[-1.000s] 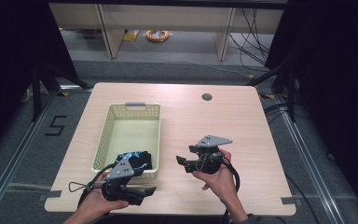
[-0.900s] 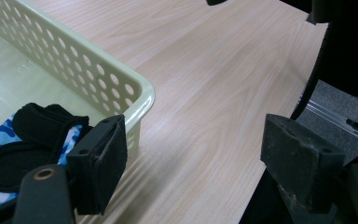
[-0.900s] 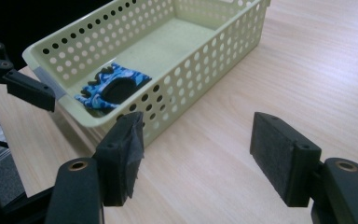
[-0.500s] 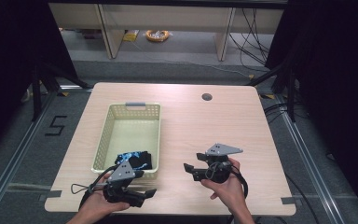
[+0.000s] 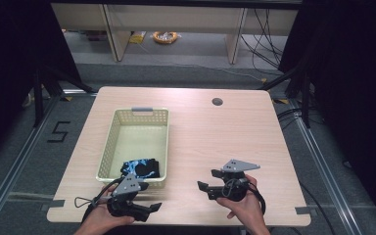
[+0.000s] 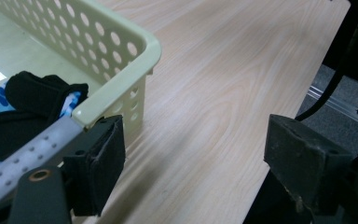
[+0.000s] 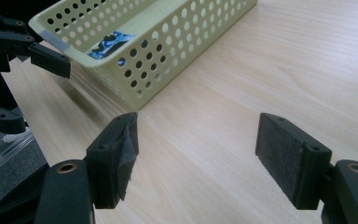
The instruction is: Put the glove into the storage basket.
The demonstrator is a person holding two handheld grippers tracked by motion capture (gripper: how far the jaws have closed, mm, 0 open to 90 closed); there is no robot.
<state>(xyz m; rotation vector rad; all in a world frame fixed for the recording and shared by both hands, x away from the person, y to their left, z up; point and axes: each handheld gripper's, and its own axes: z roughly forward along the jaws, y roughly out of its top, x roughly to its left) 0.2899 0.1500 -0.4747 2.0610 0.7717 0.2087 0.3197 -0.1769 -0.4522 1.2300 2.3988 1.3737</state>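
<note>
The right tongs [image 5: 206, 182] stand apart with nothing between them, having just opened wider, low over the bare worktop [image 5: 215, 137]. The left tongs [image 5: 149, 198] gape too, just beside the basket [image 5: 108, 147], where a dark cloth [image 5: 139, 167] lies.

The left gripper [image 6: 196, 163] has its jaws wide apart over the desk [image 6: 223, 88]; a basket [image 6: 116, 56] holding cloth [image 6: 32, 98] sits at ten o'clock.

The table [image 5: 215, 132] is evenly lit from above, while the room around it is very dark. Soft shadows lie beside the basket [image 7: 168, 42]. The near jaws look a little blurred.
</note>
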